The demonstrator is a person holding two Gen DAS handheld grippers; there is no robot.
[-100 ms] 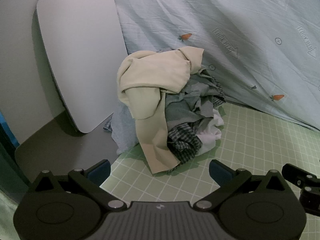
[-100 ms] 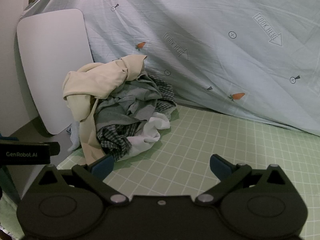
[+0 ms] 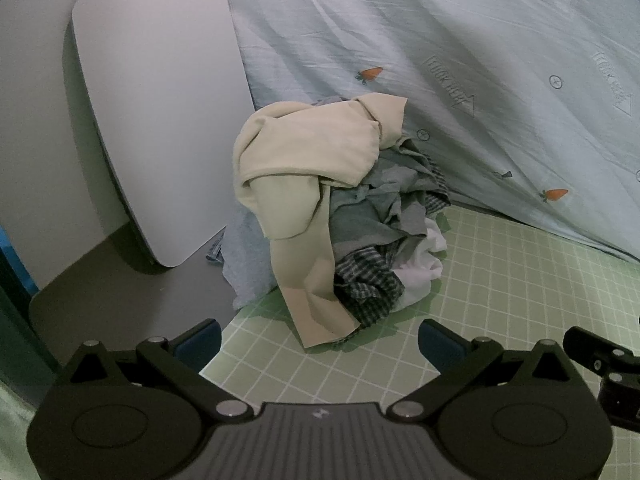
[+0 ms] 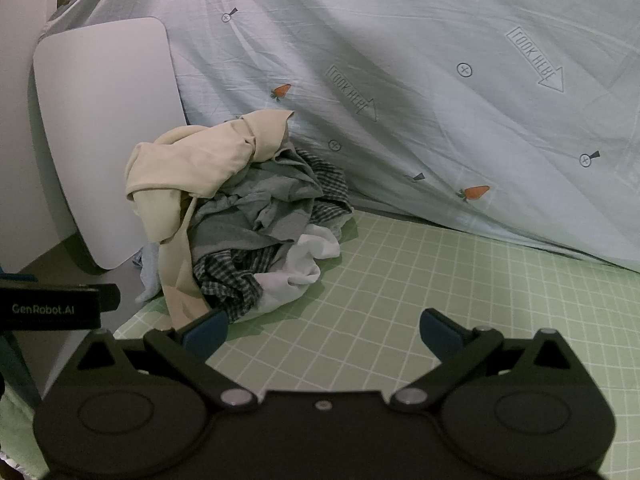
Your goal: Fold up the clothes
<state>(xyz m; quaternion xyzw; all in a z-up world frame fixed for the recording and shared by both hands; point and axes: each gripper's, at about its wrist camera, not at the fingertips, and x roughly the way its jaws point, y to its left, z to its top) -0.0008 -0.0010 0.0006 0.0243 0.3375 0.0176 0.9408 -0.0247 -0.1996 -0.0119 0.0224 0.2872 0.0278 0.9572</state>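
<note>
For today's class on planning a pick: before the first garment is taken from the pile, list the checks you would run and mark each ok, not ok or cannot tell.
1. Left gripper open and empty: ok.
2. Right gripper open and empty: ok.
3. Top garment reachable: ok. The cream garment lies over the clothes pile with nothing on it.
4. Bare green grid mat for spreading a garment: ok, to the right of the pile.
5. Cream garment free of the others: cannot tell. One end hangs down the front, the rest drapes over the grey garment.
6. White board leaning beside the pile stands steady: cannot tell.
</note>
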